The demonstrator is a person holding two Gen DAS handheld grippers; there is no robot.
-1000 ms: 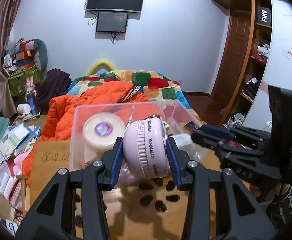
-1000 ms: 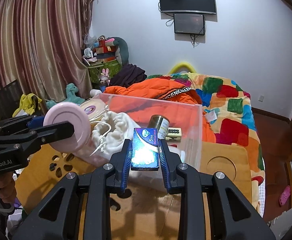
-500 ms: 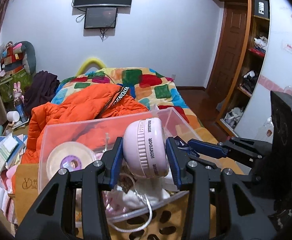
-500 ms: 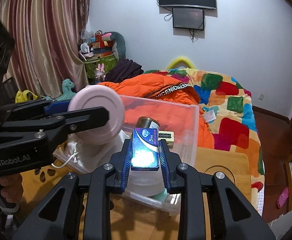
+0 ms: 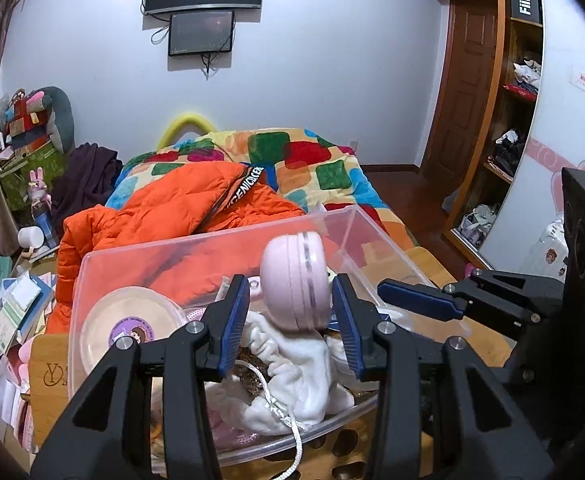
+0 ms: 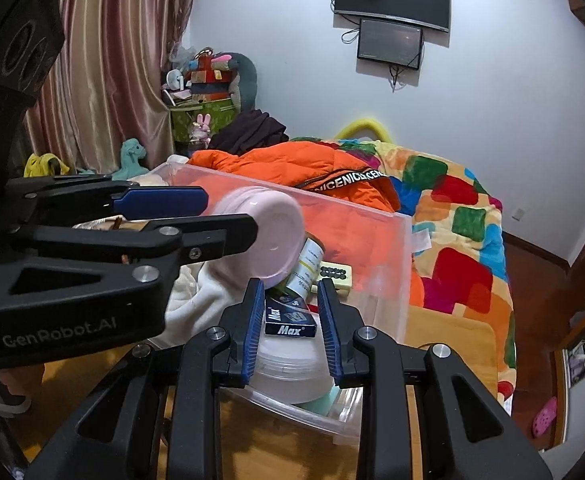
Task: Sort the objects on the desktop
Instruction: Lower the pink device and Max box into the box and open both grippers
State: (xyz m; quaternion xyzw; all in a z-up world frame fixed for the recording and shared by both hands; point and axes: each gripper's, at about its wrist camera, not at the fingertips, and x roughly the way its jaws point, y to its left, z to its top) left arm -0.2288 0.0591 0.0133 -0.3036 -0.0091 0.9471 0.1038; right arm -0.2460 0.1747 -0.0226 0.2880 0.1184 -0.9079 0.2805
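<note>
A clear plastic bin (image 5: 220, 240) stands on the wooden desk. My left gripper (image 5: 290, 316) is open over it; the pink round case (image 5: 294, 280) sits tilted between the spread jaws, loose, above a white drawstring pouch (image 5: 292, 364). It also shows in the right wrist view (image 6: 264, 232). My right gripper (image 6: 290, 320) is open above the bin; the dark blue Max box (image 6: 290, 320) lies between the jaws on a white round lid (image 6: 292, 372). A small can (image 6: 306, 268) and a cream item with dark dots (image 6: 334, 274) lie behind it.
A cream round tin (image 5: 128, 328) lies in the bin's left part. The wooden desk (image 6: 448, 332) extends right of the bin. Behind are an orange jacket (image 5: 180, 208) and a bed with a patchwork quilt (image 6: 452, 216). Clutter piles lie left of the desk (image 5: 8, 308).
Both grippers have opened over the bin. The pink case has left the left jaws and tipped sideways. The blue box has dropped from the right jaws onto the white lid.
</note>
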